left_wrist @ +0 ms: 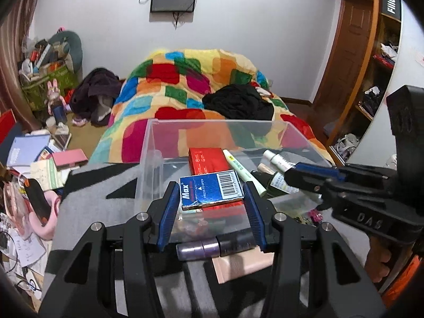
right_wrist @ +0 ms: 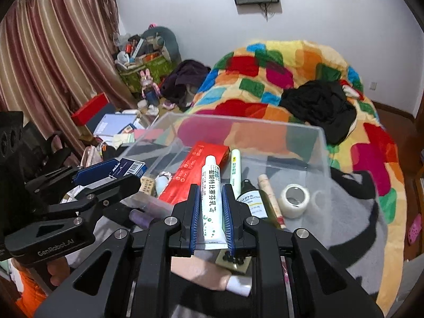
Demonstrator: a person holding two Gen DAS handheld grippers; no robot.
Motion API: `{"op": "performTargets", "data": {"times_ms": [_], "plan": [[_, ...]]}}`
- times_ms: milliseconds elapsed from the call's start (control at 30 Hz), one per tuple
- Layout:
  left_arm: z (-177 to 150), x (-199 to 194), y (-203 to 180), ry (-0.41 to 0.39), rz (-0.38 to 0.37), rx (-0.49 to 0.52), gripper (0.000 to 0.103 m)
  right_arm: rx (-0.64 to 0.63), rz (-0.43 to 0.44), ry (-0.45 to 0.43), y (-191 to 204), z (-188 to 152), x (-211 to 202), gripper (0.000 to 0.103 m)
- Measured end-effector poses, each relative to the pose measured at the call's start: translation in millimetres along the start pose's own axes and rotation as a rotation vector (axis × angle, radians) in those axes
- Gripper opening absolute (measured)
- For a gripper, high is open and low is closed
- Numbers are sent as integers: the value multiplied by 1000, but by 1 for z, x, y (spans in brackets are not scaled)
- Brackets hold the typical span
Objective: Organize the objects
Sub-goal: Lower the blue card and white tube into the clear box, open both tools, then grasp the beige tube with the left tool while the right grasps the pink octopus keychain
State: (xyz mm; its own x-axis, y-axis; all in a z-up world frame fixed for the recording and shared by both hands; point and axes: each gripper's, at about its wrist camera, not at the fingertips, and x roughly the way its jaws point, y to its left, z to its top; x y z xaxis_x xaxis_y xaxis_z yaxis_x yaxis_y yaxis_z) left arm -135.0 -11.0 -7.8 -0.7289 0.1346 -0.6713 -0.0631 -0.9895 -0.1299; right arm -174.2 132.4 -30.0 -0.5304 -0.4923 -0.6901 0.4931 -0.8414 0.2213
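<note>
My left gripper point(left_wrist: 210, 193) is shut on a blue Max staple box point(left_wrist: 210, 192) and holds it over the near edge of a clear plastic bin point(left_wrist: 151, 143). My right gripper point(right_wrist: 210, 193) is shut on a white ointment tube point(right_wrist: 212, 198) and holds it above the same bin point(right_wrist: 322, 143). In the bin lie a red box point(right_wrist: 189, 169), a thin green-white tube point(right_wrist: 235, 169), a dark bottle point(right_wrist: 251, 201), a beige stick point(right_wrist: 269, 193) and a tape roll point(right_wrist: 294, 200). The right gripper also shows in the left wrist view point(left_wrist: 299, 176).
The bin stands on a grey and black blanket point(left_wrist: 100, 182). A purple tube point(left_wrist: 201, 249) and a pink card point(left_wrist: 243, 265) lie in front of it. A bed with a colourful quilt point(left_wrist: 190, 79) is behind. Clutter point(left_wrist: 34, 159) lies to the left.
</note>
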Motion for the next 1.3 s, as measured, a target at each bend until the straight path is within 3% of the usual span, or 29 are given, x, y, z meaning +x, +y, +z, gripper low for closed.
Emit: {"op": "performTargets", "data": {"times_ms": [267,700,900,1000,1133,1300], "plan": [[0,19,0,44,-4,8,49,-42,-16,38,2,6,18,15],[-1,-9,-4,6,-23,24,60,-72,11,43,3,-3,-3,25],[-8,-33,-8,-31,-29,37,64,-85,-11,-20,5,-10,-33,42],[-16,-39,-10,-36,-24,46,73,-97,-34,-55,5,-17,-48,48],[-30,-38,-13,2,-32,66,73,-99,-74,-74,-4,-31,-62,52],[-50,-21,-23,79,-55,89,73,-58,-146,-34,-31,-49,-60,52]]}}
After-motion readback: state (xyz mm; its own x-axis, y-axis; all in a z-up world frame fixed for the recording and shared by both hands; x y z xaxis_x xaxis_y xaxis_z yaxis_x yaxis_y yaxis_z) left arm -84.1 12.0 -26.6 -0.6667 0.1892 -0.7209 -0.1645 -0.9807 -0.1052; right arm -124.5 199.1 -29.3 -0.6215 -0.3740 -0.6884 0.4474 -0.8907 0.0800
